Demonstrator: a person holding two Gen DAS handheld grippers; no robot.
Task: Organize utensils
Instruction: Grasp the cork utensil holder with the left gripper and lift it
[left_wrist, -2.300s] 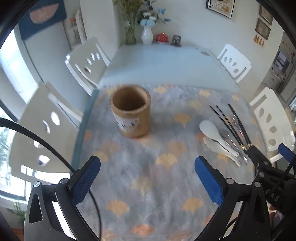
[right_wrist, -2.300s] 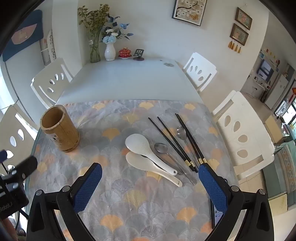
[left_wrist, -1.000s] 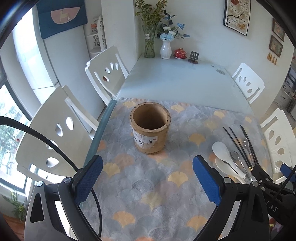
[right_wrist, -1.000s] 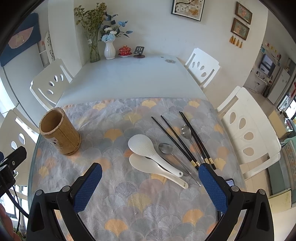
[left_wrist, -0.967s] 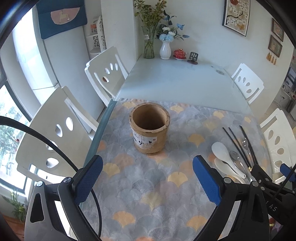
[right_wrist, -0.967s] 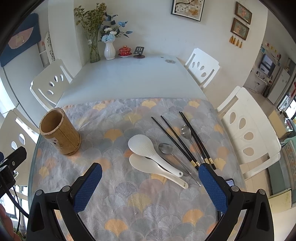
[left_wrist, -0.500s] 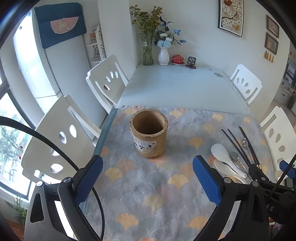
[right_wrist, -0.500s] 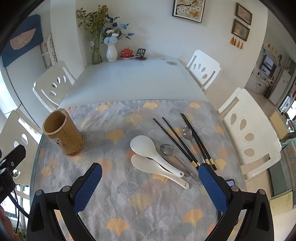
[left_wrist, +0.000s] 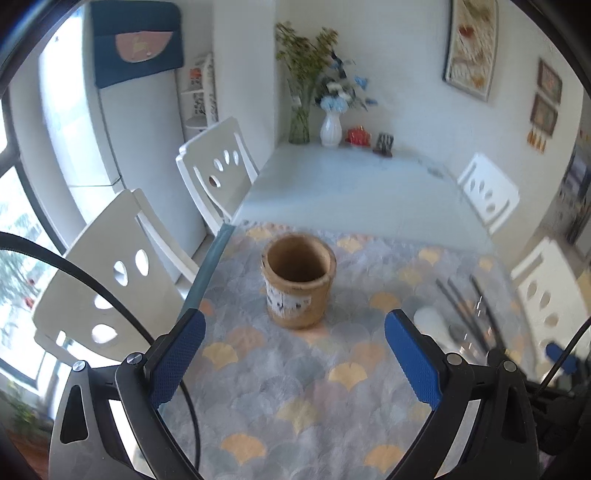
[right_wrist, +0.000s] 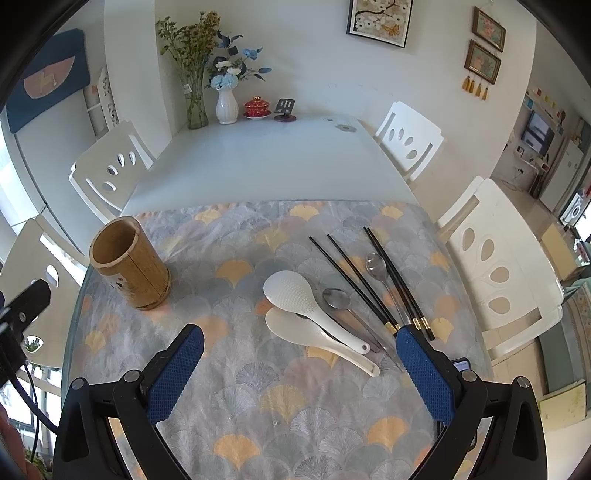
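Observation:
An empty bamboo utensil holder stands upright on the patterned tablecloth. To its right lie two white rice paddles, two metal spoons and several black chopsticks, side by side. My left gripper is open and empty, hovering in front of the holder. My right gripper is open and empty too, above the cloth just short of the paddle handles. The left view is blurred.
White chairs ring the table on both sides. At the far end stand a glass vase of dried flowers, a white vase, a red lidded cup and a small stand. Bare white tabletop lies beyond the cloth.
The left gripper's view has tilted up and drawn back slightly from the holder, with motion blur now. The right gripper's view has shifted slightly. Both stay open; the utensils have not moved.

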